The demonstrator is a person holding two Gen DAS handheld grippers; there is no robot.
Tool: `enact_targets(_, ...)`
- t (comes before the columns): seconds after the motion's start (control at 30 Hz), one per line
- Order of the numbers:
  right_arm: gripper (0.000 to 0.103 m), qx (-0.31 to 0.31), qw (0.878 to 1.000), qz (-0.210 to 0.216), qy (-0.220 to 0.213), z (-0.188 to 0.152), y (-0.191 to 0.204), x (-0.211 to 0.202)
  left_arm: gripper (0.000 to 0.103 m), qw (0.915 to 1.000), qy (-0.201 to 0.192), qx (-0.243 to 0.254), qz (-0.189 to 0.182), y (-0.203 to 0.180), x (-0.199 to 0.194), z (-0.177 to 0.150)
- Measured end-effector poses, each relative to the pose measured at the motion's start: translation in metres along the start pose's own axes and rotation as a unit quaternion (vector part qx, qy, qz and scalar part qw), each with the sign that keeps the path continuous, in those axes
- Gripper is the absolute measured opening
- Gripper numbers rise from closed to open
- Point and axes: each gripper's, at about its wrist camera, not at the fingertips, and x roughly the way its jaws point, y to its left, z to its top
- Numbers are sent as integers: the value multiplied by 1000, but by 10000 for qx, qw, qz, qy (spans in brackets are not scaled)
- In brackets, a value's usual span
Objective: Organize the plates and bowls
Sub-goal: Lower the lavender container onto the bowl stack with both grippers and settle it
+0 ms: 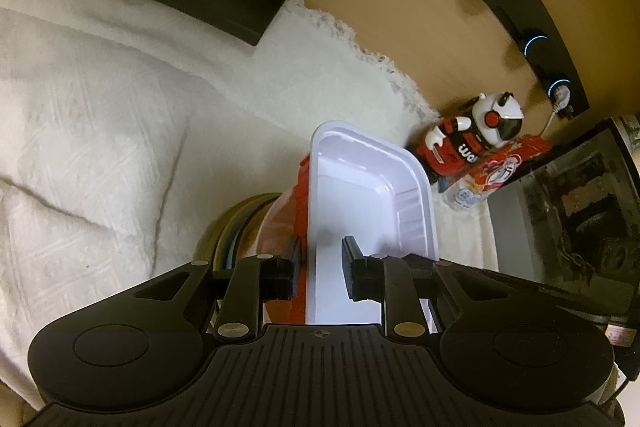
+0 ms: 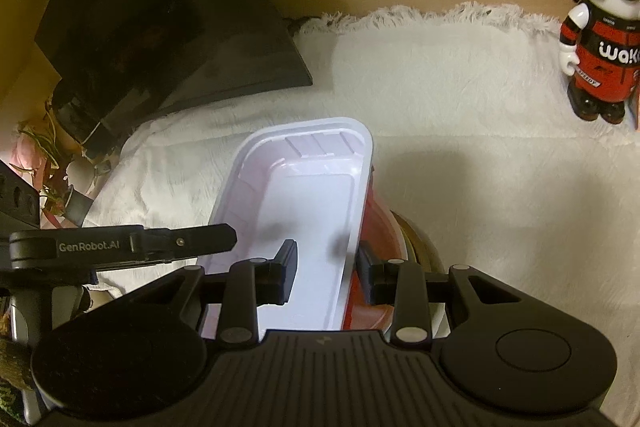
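Observation:
A white rectangular plastic tray (image 1: 360, 195) (image 2: 312, 195) rests nested on a red tray (image 1: 300, 195) (image 2: 374, 223), above a stack of gold-rimmed plates (image 1: 232, 223) (image 2: 420, 243). My left gripper (image 1: 322, 263) straddles the tray's left long wall, one finger outside against the red tray, the other inside, jaws narrow and closed on the wall. My right gripper (image 2: 326, 263) holds the opposite long wall the same way. The left gripper (image 2: 234, 239) shows side-on at the tray's left edge in the right wrist view. The plates' faces are hidden under the trays.
A white cloth (image 1: 100, 147) (image 2: 460, 107) covers the surface. A red and white toy robot (image 1: 472, 143) (image 2: 600, 39) stands at the far edge beside a snack packet (image 1: 492, 175). A black panel (image 2: 160, 27) leans at back left, a dark frame (image 1: 560, 227) at right.

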Motion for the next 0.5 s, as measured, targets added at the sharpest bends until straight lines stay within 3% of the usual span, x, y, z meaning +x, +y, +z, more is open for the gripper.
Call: enact_targets(0.5, 33, 176, 9997, -95, 117, -5, -6, 3, 23, 9999, 62, -64, -111, 5, 3, 0)
